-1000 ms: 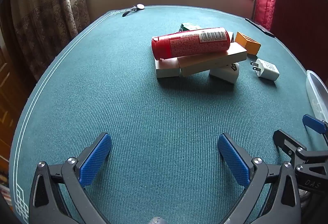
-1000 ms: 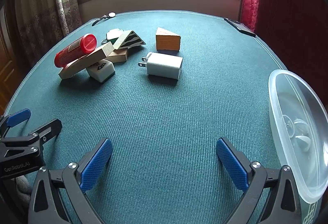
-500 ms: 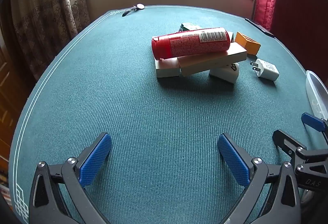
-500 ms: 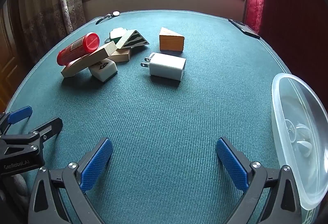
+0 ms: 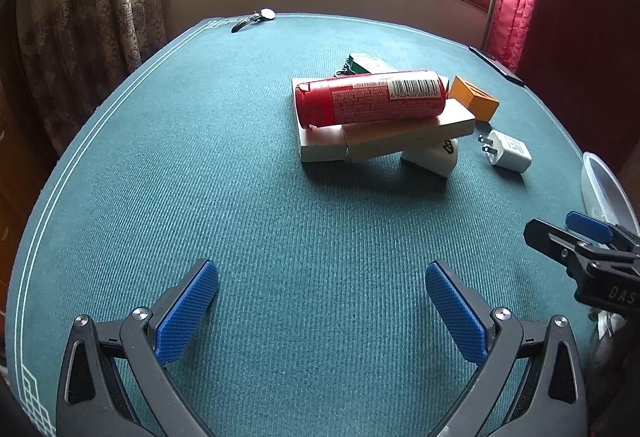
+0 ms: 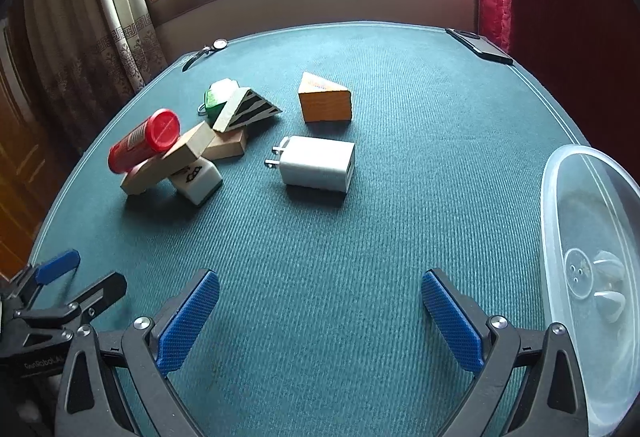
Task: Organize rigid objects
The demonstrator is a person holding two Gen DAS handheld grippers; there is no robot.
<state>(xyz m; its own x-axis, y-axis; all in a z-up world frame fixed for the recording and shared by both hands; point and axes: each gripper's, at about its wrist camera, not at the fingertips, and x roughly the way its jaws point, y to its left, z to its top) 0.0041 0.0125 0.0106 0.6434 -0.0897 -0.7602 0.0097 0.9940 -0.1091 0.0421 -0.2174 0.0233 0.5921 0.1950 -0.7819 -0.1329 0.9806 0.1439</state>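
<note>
A red canister (image 5: 370, 103) lies on a tilted wooden block (image 5: 408, 135) propped on a white tile (image 5: 434, 157), mid-counter. Just right sits a white charger (image 6: 318, 163); farther off, an orange wedge (image 6: 324, 103). A clear tub (image 6: 592, 269) stands near right on the green counter (image 6: 360, 237). Left claw (image 5: 320, 311) and right claw (image 6: 320, 317) both gape wide, holding nothing.

The left hand-held gripper (image 5: 322, 311) has two black plastic arms with bumpy blue pads (image 5: 186, 311) on the fingers and round silver screws. The right hand-held gripper (image 6: 320, 317) looks the same. White letters "DAS" are printed on its black side.
</note>
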